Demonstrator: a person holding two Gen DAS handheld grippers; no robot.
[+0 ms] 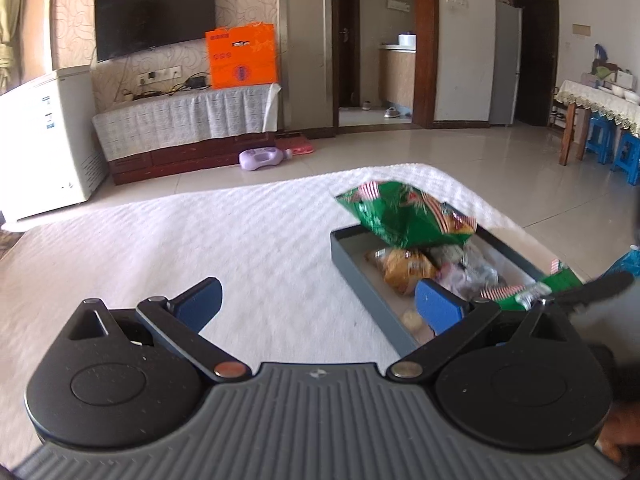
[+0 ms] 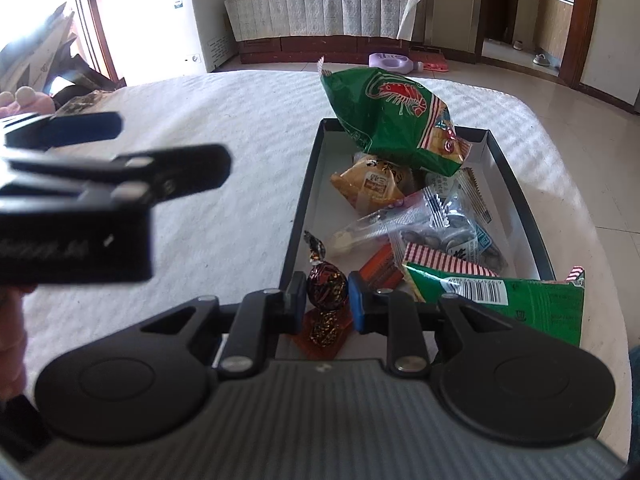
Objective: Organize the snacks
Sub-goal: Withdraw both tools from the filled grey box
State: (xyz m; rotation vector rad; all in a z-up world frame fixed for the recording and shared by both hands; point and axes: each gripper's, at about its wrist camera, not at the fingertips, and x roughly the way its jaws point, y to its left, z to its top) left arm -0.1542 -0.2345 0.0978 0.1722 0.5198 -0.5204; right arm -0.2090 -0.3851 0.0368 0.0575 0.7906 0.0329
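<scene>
One foil-wrapped candy [image 2: 326, 285] between right claw [image 2: 325, 299] fingers, over tray [image 2: 520, 196]

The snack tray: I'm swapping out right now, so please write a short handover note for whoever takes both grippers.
Right gripper: shut on the foil-wrapped chocolate, over the near end of the dark tray.
Left gripper: open, empty, over the white cloth beside the tray.
Done: two green shrimp-chip bags, a yellow pastry pack and clear packets are in the tray.
Left: set the chocolate down in the tray.
</scene>
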